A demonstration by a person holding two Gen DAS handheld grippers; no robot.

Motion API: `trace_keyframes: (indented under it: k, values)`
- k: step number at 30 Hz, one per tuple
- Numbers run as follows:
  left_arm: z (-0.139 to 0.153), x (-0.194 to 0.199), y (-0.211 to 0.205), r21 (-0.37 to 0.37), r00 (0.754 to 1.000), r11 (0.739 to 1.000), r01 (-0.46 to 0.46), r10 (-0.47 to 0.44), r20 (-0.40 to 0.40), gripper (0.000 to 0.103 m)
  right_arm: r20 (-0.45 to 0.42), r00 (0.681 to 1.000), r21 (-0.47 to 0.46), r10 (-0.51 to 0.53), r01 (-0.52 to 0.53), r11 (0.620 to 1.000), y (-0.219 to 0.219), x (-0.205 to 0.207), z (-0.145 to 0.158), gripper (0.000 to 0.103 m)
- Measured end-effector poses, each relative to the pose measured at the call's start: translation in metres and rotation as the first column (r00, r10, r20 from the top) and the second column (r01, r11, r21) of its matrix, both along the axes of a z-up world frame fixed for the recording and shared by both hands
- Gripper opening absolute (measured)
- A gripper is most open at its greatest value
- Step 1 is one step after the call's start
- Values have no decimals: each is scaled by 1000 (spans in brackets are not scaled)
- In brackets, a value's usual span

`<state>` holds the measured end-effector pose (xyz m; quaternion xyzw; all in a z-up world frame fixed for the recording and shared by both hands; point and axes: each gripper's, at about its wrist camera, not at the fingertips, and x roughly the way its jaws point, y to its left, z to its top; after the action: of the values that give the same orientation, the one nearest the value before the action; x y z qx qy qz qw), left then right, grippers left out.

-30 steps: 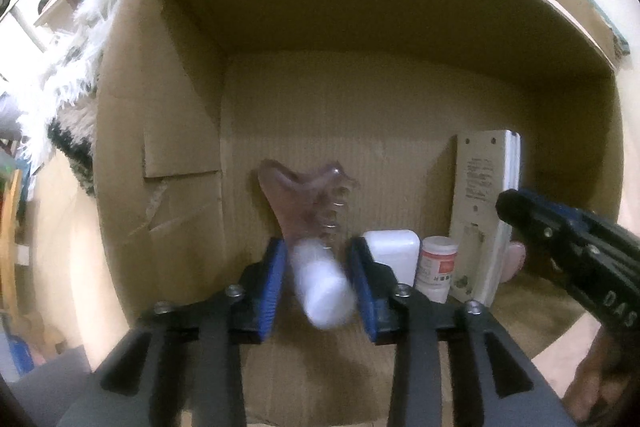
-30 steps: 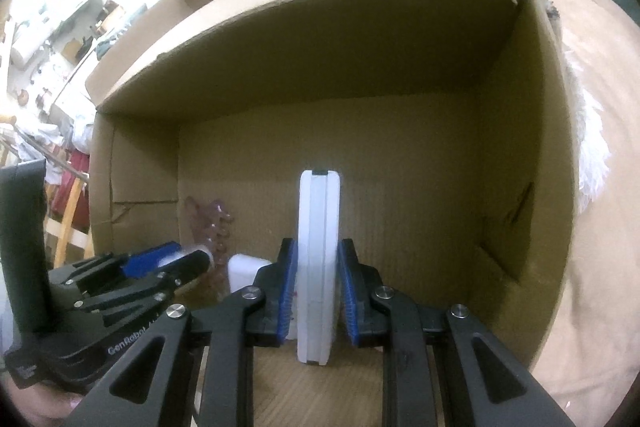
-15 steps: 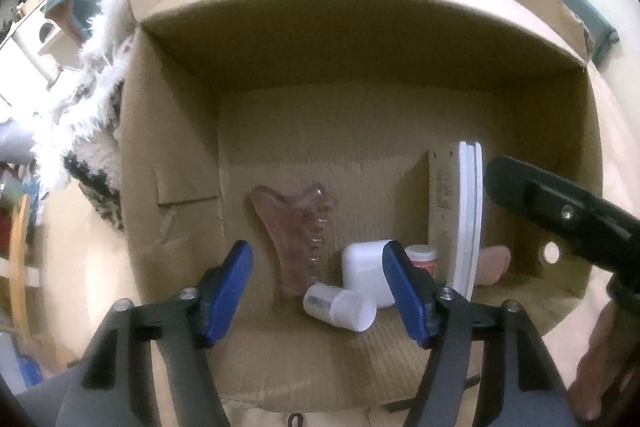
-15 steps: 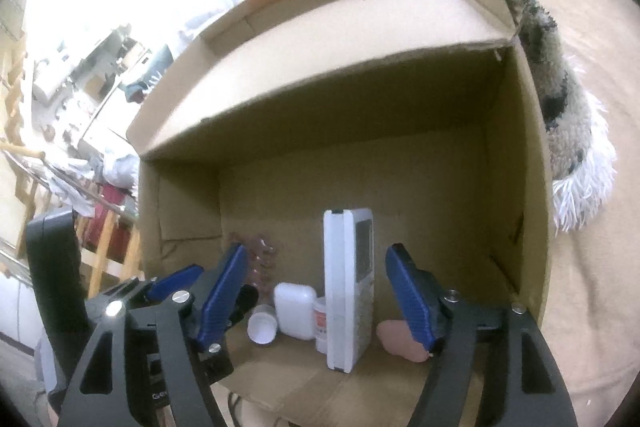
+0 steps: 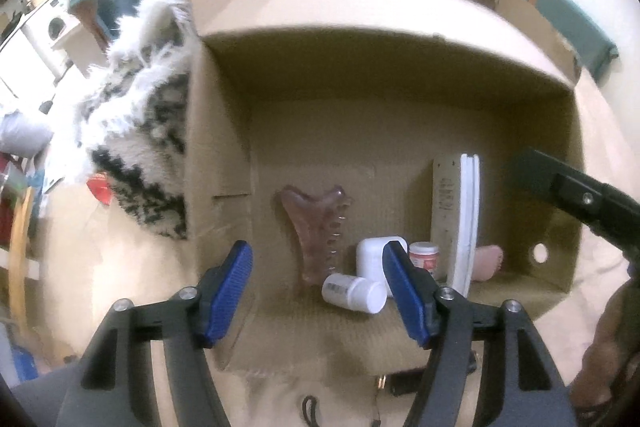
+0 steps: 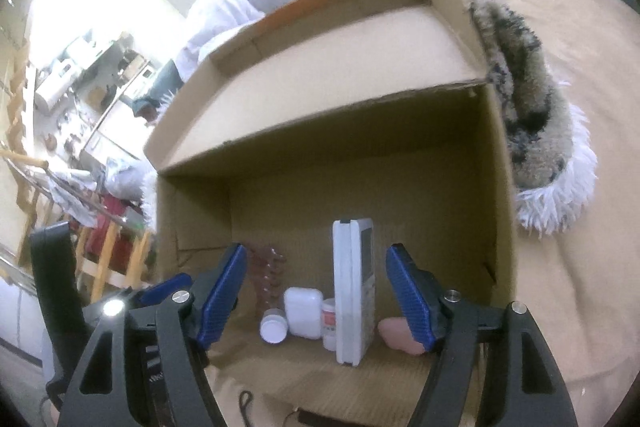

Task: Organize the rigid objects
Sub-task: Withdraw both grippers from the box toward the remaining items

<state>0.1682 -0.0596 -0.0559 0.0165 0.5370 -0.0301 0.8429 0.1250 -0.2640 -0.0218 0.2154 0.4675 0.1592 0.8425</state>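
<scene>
An open cardboard box lies on its side. Inside, a white pill bottle lies on the floor in front of a pink comb. Beside them stand a white earbud case, a small red-labelled jar, an upright white remote and a pink object. My left gripper is open and empty outside the box mouth. My right gripper is open and empty, back from the remote.
A shaggy white-and-black rug lies against the box. The box sits on a beige surface. The other gripper's black body shows at each view's edge. Dark cords lie at the box mouth.
My left gripper let go of the pill bottle, which now lies in the box. My right gripper let go of the remote, which stands upright. Both grippers opened and pulled back.
</scene>
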Motion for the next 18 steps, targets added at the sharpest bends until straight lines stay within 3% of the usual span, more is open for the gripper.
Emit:
trace_keyframes:
  k: [8,18]
  values:
    - [11,-39,34,-58,999,998,-29,28,-18,66,71,997,20,-17,15,1000,-8,-38,29,76]
    - [3,-79,42,-75,992,992,-104,99,-77,66,18,1000,8,-14,14,1000,-5,-86,22,76]
